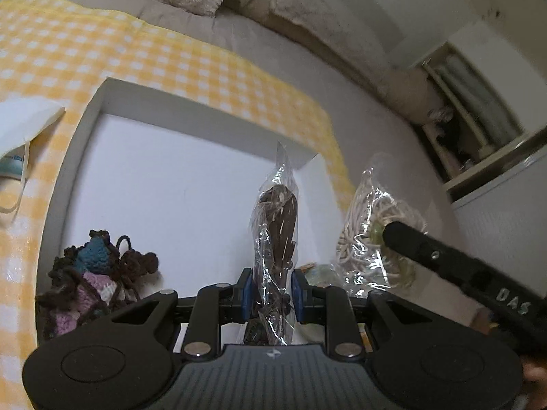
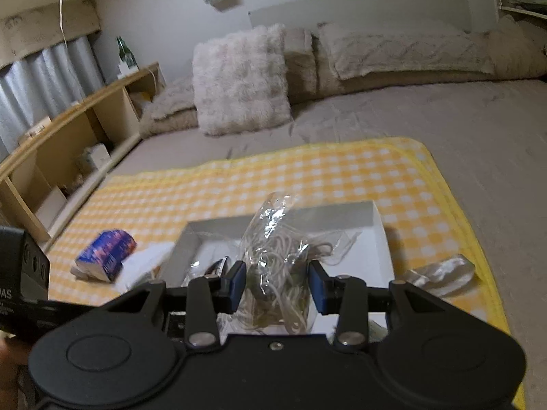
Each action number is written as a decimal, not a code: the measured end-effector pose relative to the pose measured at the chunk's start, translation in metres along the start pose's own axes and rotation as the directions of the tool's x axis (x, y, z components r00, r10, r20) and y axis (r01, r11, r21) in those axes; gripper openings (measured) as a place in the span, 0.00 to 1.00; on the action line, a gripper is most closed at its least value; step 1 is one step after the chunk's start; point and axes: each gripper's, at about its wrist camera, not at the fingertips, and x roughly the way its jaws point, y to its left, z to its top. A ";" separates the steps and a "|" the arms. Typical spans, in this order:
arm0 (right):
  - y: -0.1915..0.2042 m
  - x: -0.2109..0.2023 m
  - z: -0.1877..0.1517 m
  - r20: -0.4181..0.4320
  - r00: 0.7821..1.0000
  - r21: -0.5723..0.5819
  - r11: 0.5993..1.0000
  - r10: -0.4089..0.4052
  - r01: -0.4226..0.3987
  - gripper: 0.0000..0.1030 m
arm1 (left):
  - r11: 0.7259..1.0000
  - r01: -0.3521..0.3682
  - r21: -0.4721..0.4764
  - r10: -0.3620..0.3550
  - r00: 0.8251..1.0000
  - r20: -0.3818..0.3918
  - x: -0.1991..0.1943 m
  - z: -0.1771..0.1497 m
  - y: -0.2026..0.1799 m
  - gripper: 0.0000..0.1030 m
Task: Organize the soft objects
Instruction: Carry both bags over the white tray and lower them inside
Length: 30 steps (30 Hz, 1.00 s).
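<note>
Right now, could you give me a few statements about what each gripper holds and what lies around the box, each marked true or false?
1. The left gripper is shut on the bag of brown yarn. True.
2. The right gripper holds nothing. False: the bag of pale cord sits between its fingers.
3. The crocheted piece lies in the white box. True.
4. The box rests on a blue striped cloth. False: the yellow checked cloth lies under it.
</note>
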 end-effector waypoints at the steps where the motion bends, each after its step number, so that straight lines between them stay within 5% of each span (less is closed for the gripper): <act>1: -0.001 0.004 -0.002 -0.017 1.000 -0.008 1.000 -0.006 0.006 0.39 | 1.000 -0.022 0.017 0.022 1.000 -0.004 0.006 -0.002 -0.002 0.24; 10: 0.001 0.034 -0.012 -0.140 0.990 -0.044 0.999 0.018 -0.024 0.39 | 0.960 -0.269 0.073 0.268 0.963 0.032 0.031 0.002 0.005 0.25; 12: 0.002 0.042 -0.015 -0.176 0.984 -0.050 0.998 0.037 -0.046 0.39 | 0.947 -0.305 0.103 0.301 0.952 0.053 0.030 0.004 0.005 0.33; 15: 0.005 0.055 -0.020 -0.224 0.973 -0.068 0.996 0.047 -0.063 0.39 | 0.948 -0.302 0.099 0.299 0.953 0.045 0.030 0.005 0.007 0.49; 22: 0.009 0.079 -0.031 -0.313 0.950 -0.141 0.988 0.012 -0.059 0.39 | 0.969 -0.223 0.107 0.221 0.975 0.025 0.017 0.002 0.005 0.47; 30: 0.005 0.082 -0.029 -0.303 0.953 -0.126 0.992 -0.013 -0.027 0.39 | 0.963 -0.216 0.158 0.212 0.976 0.038 0.023 0.007 0.011 0.20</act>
